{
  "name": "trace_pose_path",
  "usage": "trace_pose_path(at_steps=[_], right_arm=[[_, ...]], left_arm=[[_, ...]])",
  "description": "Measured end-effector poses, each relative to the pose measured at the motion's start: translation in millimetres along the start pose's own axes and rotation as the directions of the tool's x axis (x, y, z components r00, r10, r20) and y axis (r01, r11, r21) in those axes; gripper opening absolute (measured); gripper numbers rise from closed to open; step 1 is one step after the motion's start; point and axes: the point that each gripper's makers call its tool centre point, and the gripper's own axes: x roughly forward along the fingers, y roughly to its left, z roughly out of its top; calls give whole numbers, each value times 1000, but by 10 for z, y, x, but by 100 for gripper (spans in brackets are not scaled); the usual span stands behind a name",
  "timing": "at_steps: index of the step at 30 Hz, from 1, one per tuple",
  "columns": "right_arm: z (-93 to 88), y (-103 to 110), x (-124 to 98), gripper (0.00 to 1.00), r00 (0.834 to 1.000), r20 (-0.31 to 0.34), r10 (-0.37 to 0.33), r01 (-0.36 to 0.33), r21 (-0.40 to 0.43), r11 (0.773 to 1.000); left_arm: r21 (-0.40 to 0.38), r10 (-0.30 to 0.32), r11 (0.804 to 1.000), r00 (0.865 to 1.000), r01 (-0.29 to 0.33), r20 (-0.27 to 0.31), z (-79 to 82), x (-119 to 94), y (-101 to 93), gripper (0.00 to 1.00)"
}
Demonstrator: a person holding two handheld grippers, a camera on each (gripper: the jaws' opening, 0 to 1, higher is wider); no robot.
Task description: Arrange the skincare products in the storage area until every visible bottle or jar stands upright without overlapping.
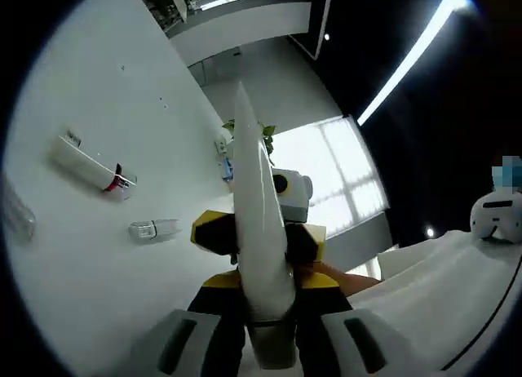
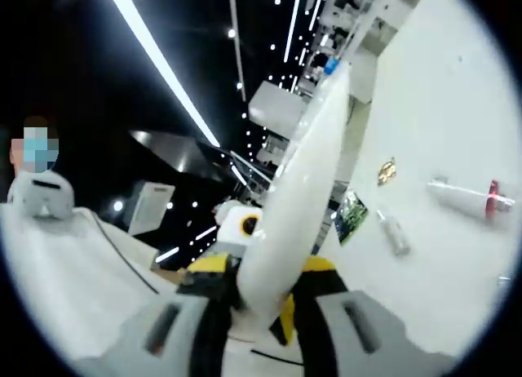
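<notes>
White tube (image 1: 259, 230) seen clamped in left hand-held gripper (image 1: 265, 344), nozzle pointed away from camera. Same tube (image 2: 294, 206) also gripped by right hand-held gripper (image 2: 261, 328), both sets of jaws closed on it. Red-banded tube (image 1: 90, 166) and small clear bottle (image 1: 153, 228) seen lying flat on white desk (image 1: 98, 91), well apart from the held tube.
</notes>
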Motion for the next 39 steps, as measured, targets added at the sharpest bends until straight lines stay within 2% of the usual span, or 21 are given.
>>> trace_pose_path(at_steps=[1,3,4,5,6,7,12,13,16,20,22,25,27,31,34,36,39], right_arm=[[14,-2,-18,24,1000,0,1,-1,5,1000],[28,16,-44,20,1000,-8,3,-3,9,1000],[43,39,-62,18,1000,-8,10,-10,6,1000],[46,47,-64,17,1000,-7,11,-11,-2,1000],[52,32,-70,17,1000,-12,-7,6,-55,998],[37,28,-75,16,999,-32,-23,21,-68,997],[-30,99,-119,15,994,-101,-27,13,-137,991],[-41,106,-131,14,994,-108,-28,12,-148,989],[-50,121,-145,15,993,-121,-19,2,-139,990],[16,143,-187,16,996,-93,3,-16,-136,991],[66,152,-208,17,999,-53,6,-14,-148,989],[188,148,-229,17,998,56,-5,14,-169,985],[181,188,-233,16,998,65,16,-7,-143,990],[141,253,-256,16,999,8,47,-45,-202,978],[89,191,-297,16,1000,-14,-16,11,-272,962],[60,172,-316,16,999,-28,-32,22,-298,954],[74,166,-374,16,997,-18,-70,58,-380,923]], left_arm=[[53,11,999,1000,-10,-17,-13,16,24,22],[108,20,994,1000,-17,-23,-19,30,41,22],[170,28,985,999,-24,-17,-16,53,48,22],[178,26,984,1000,-24,-11,-7,64,50,22],[165,24,986,1000,-22,-9,-8,73,64,23],[172,28,985,1000,-26,-5,-5,82,81,23],[175,9,985,1000,-5,-20,-86,168,52,23],[194,5,981,1000,0,-25,-97,176,45,23],[171,-8,985,999,15,-41,-107,195,40,24],[177,-8,984,1000,10,-9,-43,217,1,24],[182,-8,983,1000,9,-8,-21,222,-8,24],[200,-10,980,1000,9,5,63,213,-18,24],[176,-27,984,1000,26,5,81,208,-44,24],[205,-29,978,1000,29,-3,17,262,-78,24],[215,7,977,1000,-1,-27,-31,287,3,25],[226,23,974,999,-13,-41,-56,289,36,25],[294,62,955,997,-47,-39,-51,306,101,27]])
